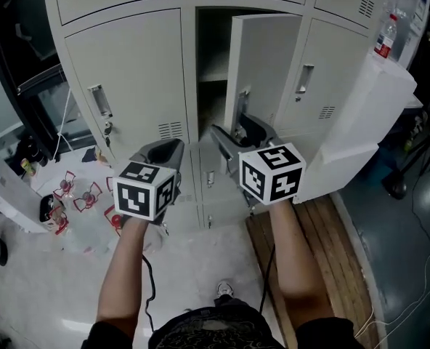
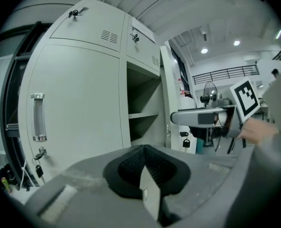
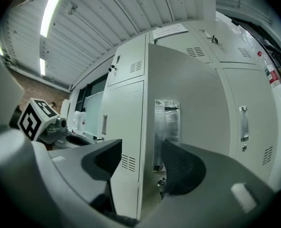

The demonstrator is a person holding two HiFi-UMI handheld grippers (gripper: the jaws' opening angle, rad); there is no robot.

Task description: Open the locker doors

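Your left hand-held gripper (image 1: pixel 170 148) & right hand-held gripper (image 1: pixel 242 135): grey moulded shells w/ black ribbed pads (image 3: pixel 182 167) inside the jaws. Each carries a white cube (image 1: pixel 146 190) w/ black square markers on its faces. A thin black cable (image 1: pixel 148 286) trails under each forearm. You're wearing dark patterned clothing (image 1: pixel 215 331).

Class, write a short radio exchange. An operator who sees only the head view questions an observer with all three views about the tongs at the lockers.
Operator: Have the right tongs clamped the open door?
Observer: No. The right tongs stand apart, astride the edge of the open door.
Operator: And the left tongs?
Observer: The left tongs are shut, held short of the closed left door.
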